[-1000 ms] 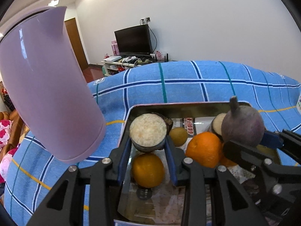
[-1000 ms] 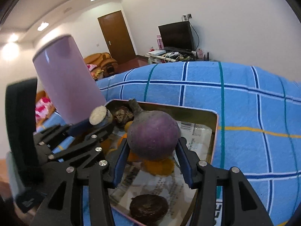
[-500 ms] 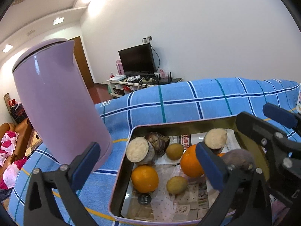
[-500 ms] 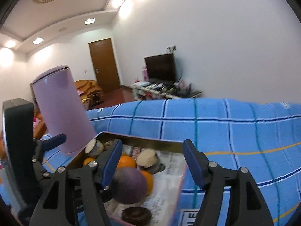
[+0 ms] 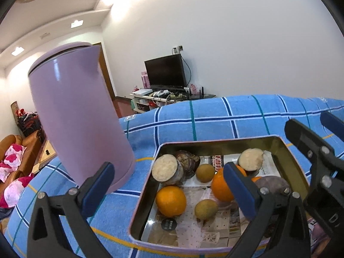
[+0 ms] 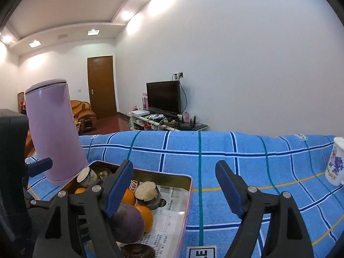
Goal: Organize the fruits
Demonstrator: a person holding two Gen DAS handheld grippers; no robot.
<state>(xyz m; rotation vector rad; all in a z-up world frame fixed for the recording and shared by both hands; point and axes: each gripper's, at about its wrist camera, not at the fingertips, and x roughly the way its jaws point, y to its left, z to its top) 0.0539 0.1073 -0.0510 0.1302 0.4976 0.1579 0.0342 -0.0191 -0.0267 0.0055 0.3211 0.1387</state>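
Note:
A metal tin tray [image 5: 215, 142] lined with printed paper sits on the blue checked cloth; it also shows in the right wrist view [image 6: 189, 185]. In it lie two oranges [image 5: 171, 200], two small brown fruits [image 5: 205, 208], two cut white-faced pieces [image 5: 165, 169] and a round purple fruit [image 6: 126, 225] at the right side. My left gripper [image 5: 169, 187] is open and empty, raised above the tray's left part. My right gripper [image 6: 174, 189] is open and empty, above the tray's right edge, with the purple fruit lying below its left finger.
A tall lilac kettle [image 5: 77, 116] stands on the cloth just left of the tray. A white floral mug [image 6: 335, 163] stands at the far right of the table. A TV stand, a door and a sofa are in the room behind.
Both grippers opened and drew back and up. The left let go of the cut white-faced piece and the right let go of the purple fruit; both now lie in the tray.

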